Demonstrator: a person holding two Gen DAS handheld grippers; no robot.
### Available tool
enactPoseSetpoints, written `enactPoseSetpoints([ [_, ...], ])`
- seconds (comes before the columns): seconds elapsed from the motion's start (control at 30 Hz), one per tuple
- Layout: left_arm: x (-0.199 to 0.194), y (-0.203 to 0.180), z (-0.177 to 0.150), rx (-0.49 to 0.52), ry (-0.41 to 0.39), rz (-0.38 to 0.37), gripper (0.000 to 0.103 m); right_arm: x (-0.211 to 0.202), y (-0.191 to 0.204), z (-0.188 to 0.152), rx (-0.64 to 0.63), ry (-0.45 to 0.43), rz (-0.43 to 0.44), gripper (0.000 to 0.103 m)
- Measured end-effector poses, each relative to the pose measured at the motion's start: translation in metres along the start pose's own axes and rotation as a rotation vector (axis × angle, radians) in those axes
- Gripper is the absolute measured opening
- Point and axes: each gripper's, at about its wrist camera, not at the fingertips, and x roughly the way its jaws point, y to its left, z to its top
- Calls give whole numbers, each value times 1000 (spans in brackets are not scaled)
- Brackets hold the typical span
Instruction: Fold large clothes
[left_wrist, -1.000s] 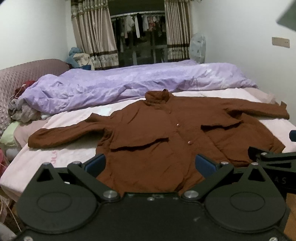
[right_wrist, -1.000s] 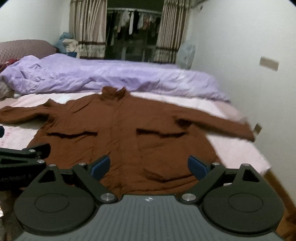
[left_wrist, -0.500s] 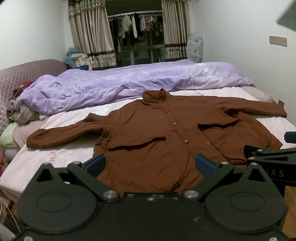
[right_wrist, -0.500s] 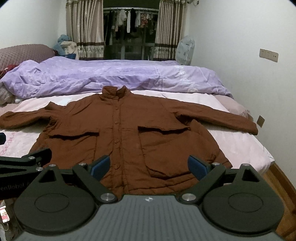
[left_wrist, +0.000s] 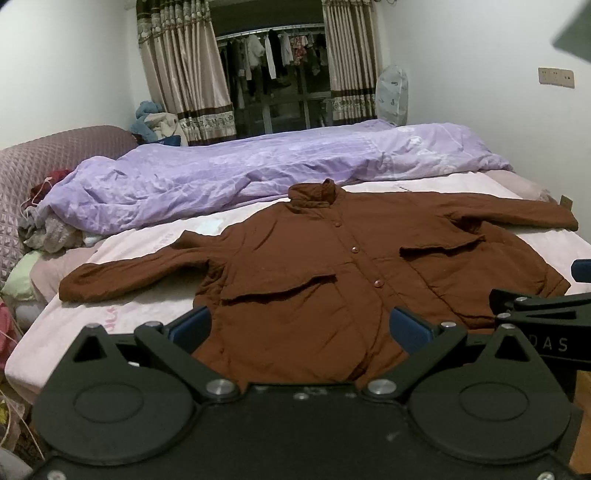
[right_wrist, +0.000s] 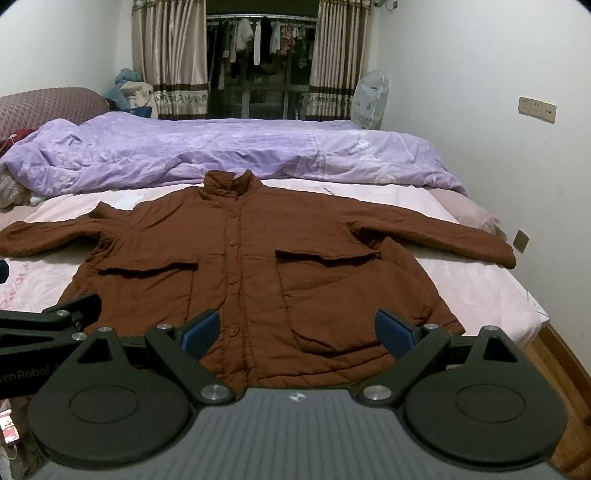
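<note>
I am looking at a rust-brown quilted cloth jacket (right_wrist: 258, 266), matt and softly creased, with small shiny round buttons (left_wrist: 379, 283) catching light. It is lying on a pale pink fabric bed sheet (right_wrist: 476, 284) that is showing a flat, smooth weave. Behind it, a crumpled lilac duvet (left_wrist: 236, 177) is giving off a faint satiny sheen. My left gripper (left_wrist: 301, 328) is showing matt black plastic with bright metal screws, my right gripper (right_wrist: 297, 330) a ribbed grey plate. Glossy brown wooden flooring (right_wrist: 561, 365) is gleaming.
</note>
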Motion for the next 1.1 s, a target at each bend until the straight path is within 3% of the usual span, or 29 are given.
enactPoseSetpoints([
  [1.1,6,-2,-1,0,14,-1,103,4,0,-4,0,16,-5,103],
])
